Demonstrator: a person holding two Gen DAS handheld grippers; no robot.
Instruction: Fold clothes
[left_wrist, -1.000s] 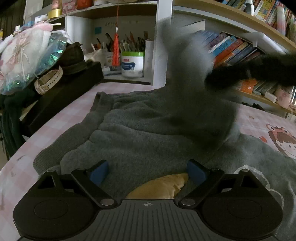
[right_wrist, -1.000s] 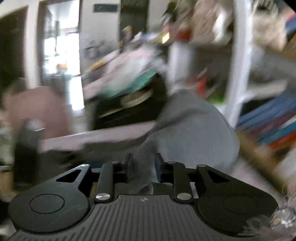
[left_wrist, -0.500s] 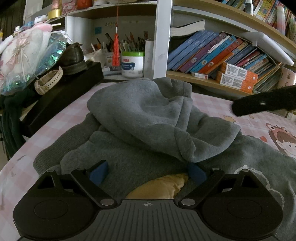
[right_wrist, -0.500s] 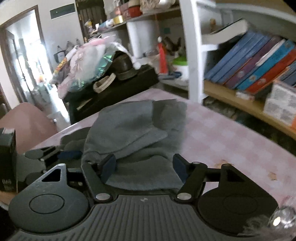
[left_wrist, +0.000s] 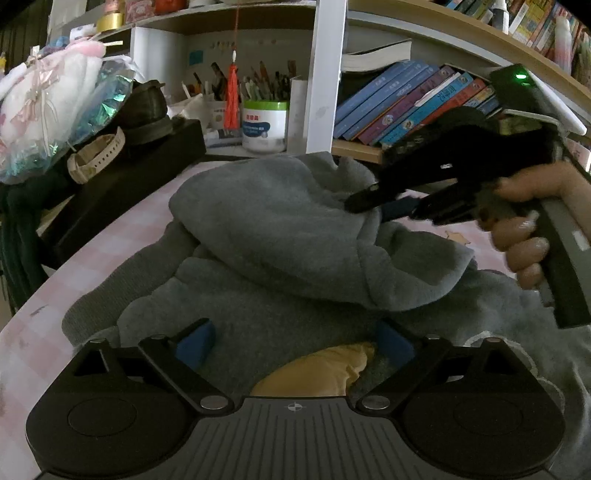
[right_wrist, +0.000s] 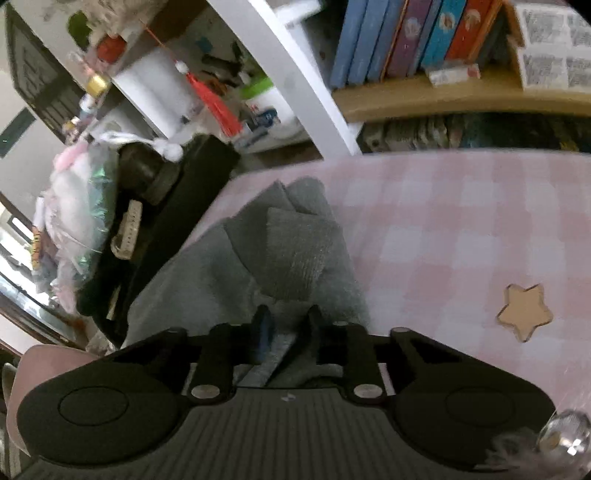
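Behind the counter (left_wrist: 122, 236) stands a bookshelf (left_wrist: 406, 99). On the pink checked counter lies a grey sweatshirt (left_wrist: 280, 243), one part folded over. The left hand-held gripper (left_wrist: 295, 341) rests wide apart on it. In the right wrist view, the right hand-held gripper (right_wrist: 286, 325) has just closed narrow, pinching the grey sweatshirt (right_wrist: 295, 251).

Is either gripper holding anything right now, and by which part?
Right gripper pinches the grey sweatshirt at a fold by its ribbed cuff; left gripper is open, holding nothing.
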